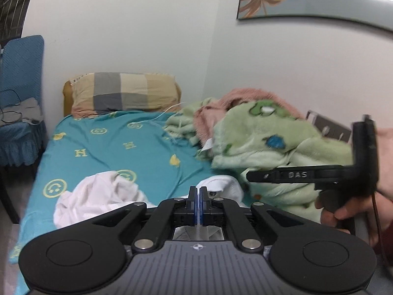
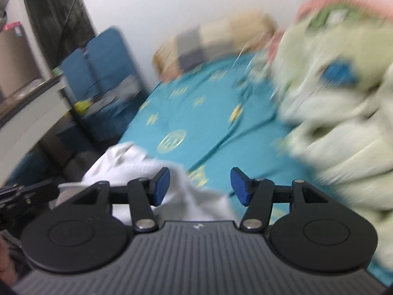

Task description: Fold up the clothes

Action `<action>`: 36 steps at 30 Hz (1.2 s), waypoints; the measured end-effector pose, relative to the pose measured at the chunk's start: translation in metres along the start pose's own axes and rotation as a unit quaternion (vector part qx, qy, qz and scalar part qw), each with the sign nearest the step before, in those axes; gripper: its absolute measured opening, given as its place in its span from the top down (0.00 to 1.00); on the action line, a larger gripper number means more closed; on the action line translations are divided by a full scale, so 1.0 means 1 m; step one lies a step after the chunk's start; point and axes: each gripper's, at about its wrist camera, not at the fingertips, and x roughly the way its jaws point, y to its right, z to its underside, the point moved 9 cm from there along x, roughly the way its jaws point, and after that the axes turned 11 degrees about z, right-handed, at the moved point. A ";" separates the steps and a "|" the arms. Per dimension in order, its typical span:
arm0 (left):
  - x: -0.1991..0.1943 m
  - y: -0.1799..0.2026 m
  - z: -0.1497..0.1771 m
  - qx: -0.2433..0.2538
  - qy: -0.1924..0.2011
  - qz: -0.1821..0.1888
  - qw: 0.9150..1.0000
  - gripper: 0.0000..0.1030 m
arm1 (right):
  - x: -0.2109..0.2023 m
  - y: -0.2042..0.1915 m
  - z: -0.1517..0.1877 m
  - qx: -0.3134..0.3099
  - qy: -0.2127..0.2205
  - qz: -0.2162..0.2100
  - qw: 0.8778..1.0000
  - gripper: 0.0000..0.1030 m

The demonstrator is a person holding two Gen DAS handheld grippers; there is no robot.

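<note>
Two grippers work a white garment (image 1: 98, 196) crumpled on the bed (image 1: 110, 142), left of the green blanket (image 1: 270, 142). Left gripper (image 1: 198, 196) is clamped on white cloth; right gripper (image 2: 200, 184) stands half open, empty. Judged mid-regrasp: next it needs another edge to spread it.

Your left gripper (image 1: 198, 194) and right gripper (image 2: 200, 186) are black with blue pads (image 2: 162, 184), silver screws and ribbed grey bodies; the right one reads "DAS" on its side.
</note>
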 end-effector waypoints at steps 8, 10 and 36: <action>-0.028 0.016 -0.022 -0.023 0.063 0.035 0.997 0.99 | -0.020 -0.038 0.033 -0.054 -0.060 -0.078 0.994 0.49; -0.031 0.015 -0.025 -0.029 0.068 0.039 0.997 0.99 | -0.005 -0.040 0.051 -0.064 -0.105 -0.069 0.990 0.49; 0.010 -0.032 0.051 -0.070 -0.097 -0.090 0.989 0.66 | 0.000 -0.011 0.027 0.012 -0.057 -0.030 0.998 0.95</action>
